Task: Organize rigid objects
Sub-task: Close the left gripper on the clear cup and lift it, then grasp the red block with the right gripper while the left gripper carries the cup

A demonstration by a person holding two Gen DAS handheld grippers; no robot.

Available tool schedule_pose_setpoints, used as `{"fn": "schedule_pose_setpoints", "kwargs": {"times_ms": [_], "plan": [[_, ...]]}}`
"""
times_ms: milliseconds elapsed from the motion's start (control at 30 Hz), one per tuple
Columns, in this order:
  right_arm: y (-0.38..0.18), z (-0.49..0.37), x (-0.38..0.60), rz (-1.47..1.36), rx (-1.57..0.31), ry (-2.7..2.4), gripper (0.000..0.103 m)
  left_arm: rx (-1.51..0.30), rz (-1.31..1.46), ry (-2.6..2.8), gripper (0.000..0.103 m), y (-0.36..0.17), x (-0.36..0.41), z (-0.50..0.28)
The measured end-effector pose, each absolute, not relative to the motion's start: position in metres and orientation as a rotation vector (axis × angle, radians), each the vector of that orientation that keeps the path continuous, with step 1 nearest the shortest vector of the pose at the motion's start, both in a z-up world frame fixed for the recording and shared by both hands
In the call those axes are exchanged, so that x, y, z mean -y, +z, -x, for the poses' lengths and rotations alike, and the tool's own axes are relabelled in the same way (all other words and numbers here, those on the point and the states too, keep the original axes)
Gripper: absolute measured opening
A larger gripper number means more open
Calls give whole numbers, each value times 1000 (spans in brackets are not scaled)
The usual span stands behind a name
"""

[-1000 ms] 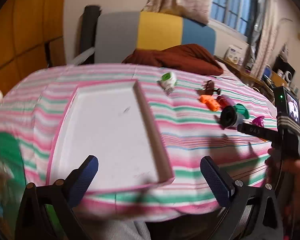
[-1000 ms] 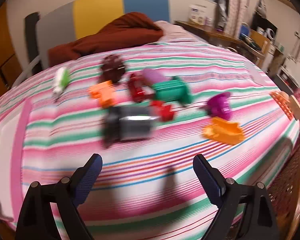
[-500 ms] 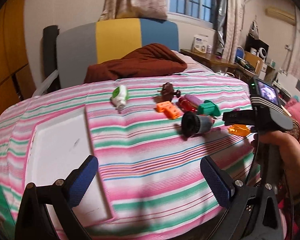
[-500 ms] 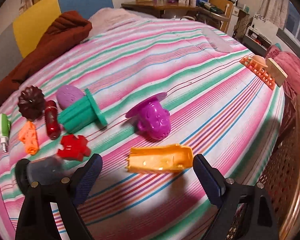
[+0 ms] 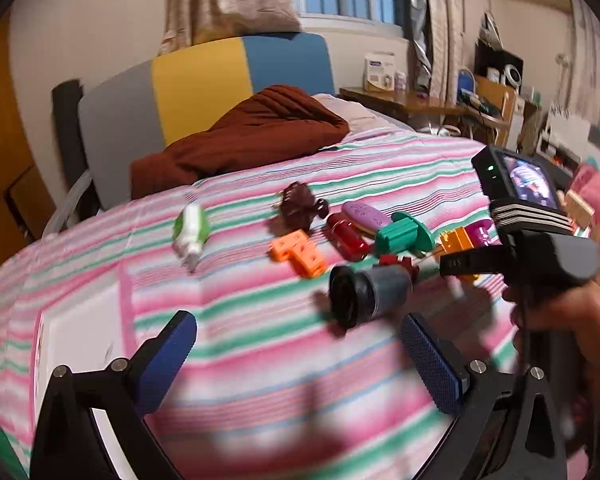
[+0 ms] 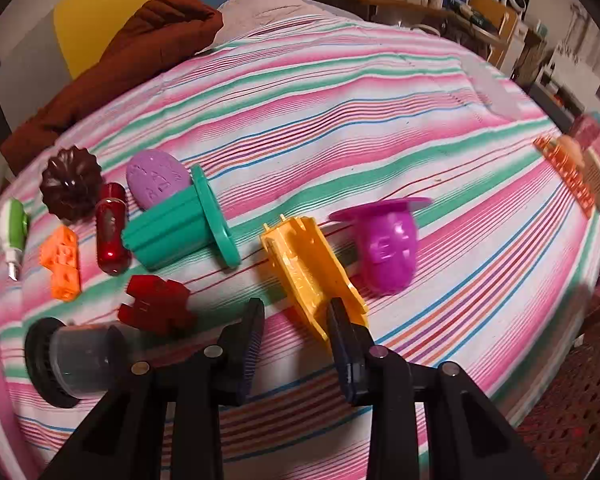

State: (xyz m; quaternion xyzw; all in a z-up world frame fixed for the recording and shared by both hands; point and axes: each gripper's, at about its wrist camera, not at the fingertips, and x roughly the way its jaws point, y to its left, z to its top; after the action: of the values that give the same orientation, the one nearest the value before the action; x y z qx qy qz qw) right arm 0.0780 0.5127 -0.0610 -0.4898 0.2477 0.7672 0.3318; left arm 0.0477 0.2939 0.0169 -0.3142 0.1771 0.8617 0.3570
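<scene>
The right gripper (image 6: 296, 330) sits low over a striped bedspread (image 6: 380, 120), its jaws half narrowed around the near end of a yellow-orange trough-shaped toy (image 6: 308, 268); the right pad (image 6: 342, 340) overlaps the toy's edge, but whether the piece is actually pinched cannot be told. At two o'clock from the fingertips lies a magenta mould (image 6: 388, 248), just beside the yellow piece. At eleven o'clock a teal flanged mould (image 6: 180, 228) rests on its side, a lilac oval (image 6: 158, 178) touching its far end. Further toward ten o'clock come a red capsule (image 6: 110, 236), a dark brown fluted mould (image 6: 71, 190), an orange block (image 6: 62, 262) and a white-and-green tube (image 6: 14, 230). A dark red jagged piece (image 6: 156, 304) lies at nine o'clock, with a grey cup with a black rim (image 6: 72, 360) beyond it.

The left gripper (image 5: 296, 356) hovers spread wide and empty over the bedspread, the grey cup at one o'clock between its blue pads (image 5: 168, 360). A white tray (image 5: 80, 344) lies at nine o'clock. The person's right hand (image 5: 560, 316) grips the other tool's handle at three o'clock.
</scene>
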Motion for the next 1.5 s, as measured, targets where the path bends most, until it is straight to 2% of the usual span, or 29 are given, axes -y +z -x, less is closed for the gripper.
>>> {"fn": "schedule_pose_setpoints", "kwargs": {"times_ms": [267,800,1000,1167,1267,1367,1433,1500], "plan": [[-58,-87,-522,1242,-764,2013,35,-618,910,2257,103,-9,-347,-7],[-51,-96,-518,1213,-876,2062,36,-299,1289,2426,103,-47,-248,68],[-36,-96,-510,1148,-877,2164,36,-171,1104,2443,102,-32,-234,39],[-27,-82,-488,1175,-797,2312,36,-232,984,2361,102,-20,-258,20],[-27,-73,-475,1222,-742,2372,36,-371,872,2345,102,-21,-283,12],[-31,-60,-465,1308,-589,2369,36,-509,792,2372,102,-25,-302,12],[-42,-53,-465,1395,-576,2334,36,-561,791,2368,102,-30,-310,16],[-53,-42,-474,1486,-644,2294,36,-555,800,2366,102,-32,-311,18]]}}
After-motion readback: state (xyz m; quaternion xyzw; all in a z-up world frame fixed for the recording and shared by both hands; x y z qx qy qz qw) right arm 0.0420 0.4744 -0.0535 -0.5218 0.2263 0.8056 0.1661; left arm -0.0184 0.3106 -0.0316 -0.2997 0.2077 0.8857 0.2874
